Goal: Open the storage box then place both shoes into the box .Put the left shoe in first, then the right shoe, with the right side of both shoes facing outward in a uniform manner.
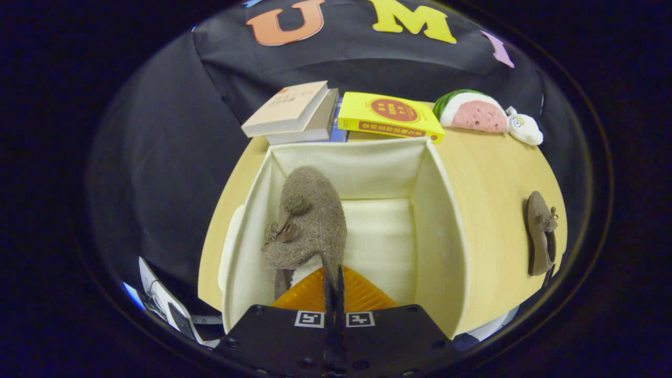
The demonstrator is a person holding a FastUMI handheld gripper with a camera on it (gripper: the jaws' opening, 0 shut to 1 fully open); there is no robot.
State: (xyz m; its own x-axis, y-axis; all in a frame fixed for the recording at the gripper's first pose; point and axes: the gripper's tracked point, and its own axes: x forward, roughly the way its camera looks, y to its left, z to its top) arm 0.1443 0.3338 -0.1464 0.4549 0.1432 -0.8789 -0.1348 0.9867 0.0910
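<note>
A: You're holding the gripper (334,286) over the open storage box (441,231), and its fingers are pressed together on the heel edge of the grey shoe (310,220), which is hanging inside the box close to its left wall.

B: So I'm on the first placement?

A: It looks that way. The lid is already off, and the other shoe (539,233) is lying on the table (493,173), well apart from the box on its right side.

B: What's the next move asking of me?

A: You're likely lowering until the sole is resting on the box floor, then spreading the fingers. You're working near the left wall, so you're leaving open room on the right for the second shoe.
</note>
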